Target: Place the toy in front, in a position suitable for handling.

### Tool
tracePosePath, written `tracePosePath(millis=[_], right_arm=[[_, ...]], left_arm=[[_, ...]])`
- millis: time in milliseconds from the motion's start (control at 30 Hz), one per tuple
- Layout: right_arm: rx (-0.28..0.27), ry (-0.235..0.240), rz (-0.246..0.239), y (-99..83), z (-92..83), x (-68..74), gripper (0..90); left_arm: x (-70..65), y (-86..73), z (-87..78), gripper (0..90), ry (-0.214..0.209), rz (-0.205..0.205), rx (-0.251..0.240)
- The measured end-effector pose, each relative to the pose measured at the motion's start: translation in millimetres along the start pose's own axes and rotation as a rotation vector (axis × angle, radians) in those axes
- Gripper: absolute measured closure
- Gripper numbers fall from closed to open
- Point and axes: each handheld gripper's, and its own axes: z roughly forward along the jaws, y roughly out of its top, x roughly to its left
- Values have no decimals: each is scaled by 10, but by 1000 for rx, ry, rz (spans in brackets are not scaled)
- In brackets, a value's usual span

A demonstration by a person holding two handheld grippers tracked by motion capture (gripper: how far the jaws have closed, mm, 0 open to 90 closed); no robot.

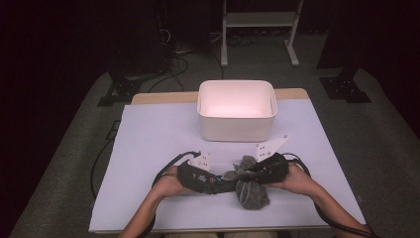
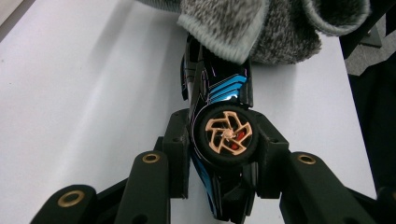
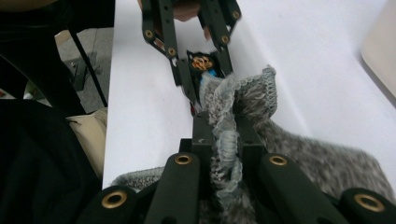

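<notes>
A black toy car (image 2: 223, 135) with blue stripes and an orange wheel is clamped between the jaws of my left gripper (image 2: 224, 154), which is shut on it. The car's far end sits under the ribbed cuff of a grey knitted sock (image 2: 280, 32). My right gripper (image 3: 225, 140) is shut on that cuff's edge and holds it up, and the rest of the sock (image 3: 322, 158) lies on the sheet. From above, the left gripper (image 1: 218, 182) and right gripper (image 1: 250, 171) meet tip to tip at the table's front centre, with the sock (image 1: 251, 194) bunched below them.
A white bin (image 1: 236, 130) stands at the back centre of the white sheet (image 1: 148, 148) that covers the table. Cables trail from both grippers along the sheet. A white rack (image 1: 257, 20) and dark stands are on the floor beyond the table.
</notes>
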Motion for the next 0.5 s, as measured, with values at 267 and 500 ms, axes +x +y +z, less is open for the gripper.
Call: tracePosePath(millis=[267,500], right_arm=[[53,-9,7,23,70,-69,815],[39,5,24,-61,34,-58,815]], left_arm=[[-24,-29,6,614,21,2,-19],[-29,-152,48,497,32,-40,-39]])
